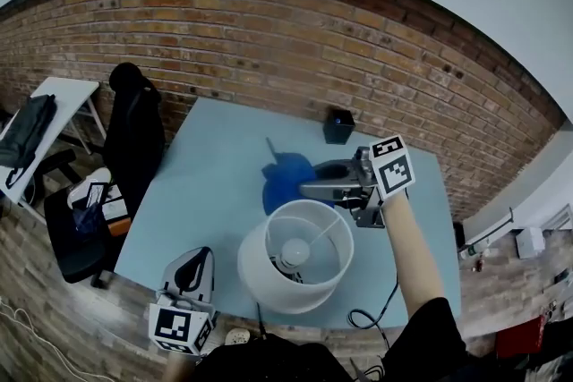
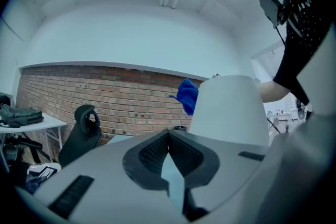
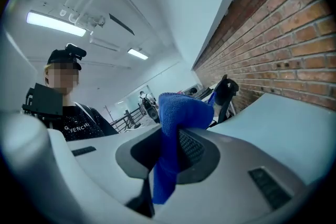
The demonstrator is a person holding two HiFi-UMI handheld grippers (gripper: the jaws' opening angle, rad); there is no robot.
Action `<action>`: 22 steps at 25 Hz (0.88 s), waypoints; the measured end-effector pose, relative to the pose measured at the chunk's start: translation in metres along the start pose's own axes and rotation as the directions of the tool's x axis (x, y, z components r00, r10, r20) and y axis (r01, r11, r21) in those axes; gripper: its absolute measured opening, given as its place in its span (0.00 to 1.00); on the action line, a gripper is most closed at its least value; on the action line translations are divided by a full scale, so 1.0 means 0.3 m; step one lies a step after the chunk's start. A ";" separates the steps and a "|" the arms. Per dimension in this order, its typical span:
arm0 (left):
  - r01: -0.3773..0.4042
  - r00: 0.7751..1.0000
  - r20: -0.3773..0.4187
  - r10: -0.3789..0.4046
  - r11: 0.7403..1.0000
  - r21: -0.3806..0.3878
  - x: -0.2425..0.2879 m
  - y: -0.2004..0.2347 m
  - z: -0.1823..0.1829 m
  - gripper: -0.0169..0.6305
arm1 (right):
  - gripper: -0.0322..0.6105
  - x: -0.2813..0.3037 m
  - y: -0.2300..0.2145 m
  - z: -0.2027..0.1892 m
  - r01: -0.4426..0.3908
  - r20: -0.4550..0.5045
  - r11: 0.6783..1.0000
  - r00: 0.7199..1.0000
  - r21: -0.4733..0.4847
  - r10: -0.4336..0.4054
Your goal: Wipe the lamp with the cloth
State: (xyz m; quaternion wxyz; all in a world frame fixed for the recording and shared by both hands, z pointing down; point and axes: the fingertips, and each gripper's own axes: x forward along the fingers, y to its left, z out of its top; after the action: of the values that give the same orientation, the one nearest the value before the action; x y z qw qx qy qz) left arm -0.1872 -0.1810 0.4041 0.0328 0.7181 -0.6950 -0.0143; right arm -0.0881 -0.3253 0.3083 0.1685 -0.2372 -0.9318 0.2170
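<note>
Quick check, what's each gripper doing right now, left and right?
Left gripper: closed, holding nothing.
Right gripper: closed on the blue fabric cloth.

The right forearm (image 1: 414, 259), bare below a dark sleeve, reached in from 5 o'clock, its right claw (image 1: 304, 189) levelled toward 9 o'clock, jaws clamped on a blue cloth (image 1: 285, 174). The left claw (image 1: 195, 262) sat low at 7 o'clock, pointing to 12 o'clock, jaws closed together with nothing between them.
</note>
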 end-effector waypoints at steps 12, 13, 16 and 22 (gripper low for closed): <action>-0.079 0.997 -0.027 0.079 0.997 -0.013 -0.074 0.048 -0.033 0.04 | 0.15 0.154 -0.185 -0.155 -0.070 -0.244 0.986 0.964 0.154 0.107; -0.081 0.996 -0.029 0.081 0.997 -0.013 -0.080 0.052 -0.038 0.04 | 0.15 0.162 -0.204 -0.172 -0.056 -0.249 0.985 0.964 0.166 0.097; -0.087 0.995 -0.042 0.086 0.996 -0.011 -0.094 0.060 -0.051 0.04 | 0.15 0.179 -0.249 -0.213 -0.020 -0.250 0.982 0.966 0.189 0.068; -0.070 0.996 -0.047 0.070 0.997 -0.009 -0.101 0.042 -0.052 0.04 | 0.15 0.155 -0.332 -0.240 0.113 -0.278 0.982 0.958 0.151 -0.068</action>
State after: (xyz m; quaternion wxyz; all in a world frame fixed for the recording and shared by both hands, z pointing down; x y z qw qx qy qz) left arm -0.1998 -0.1508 0.4198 0.0533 0.6932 -0.7187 -0.0004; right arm -0.1334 -0.3569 0.4275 0.3237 -0.2070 -0.8885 0.2509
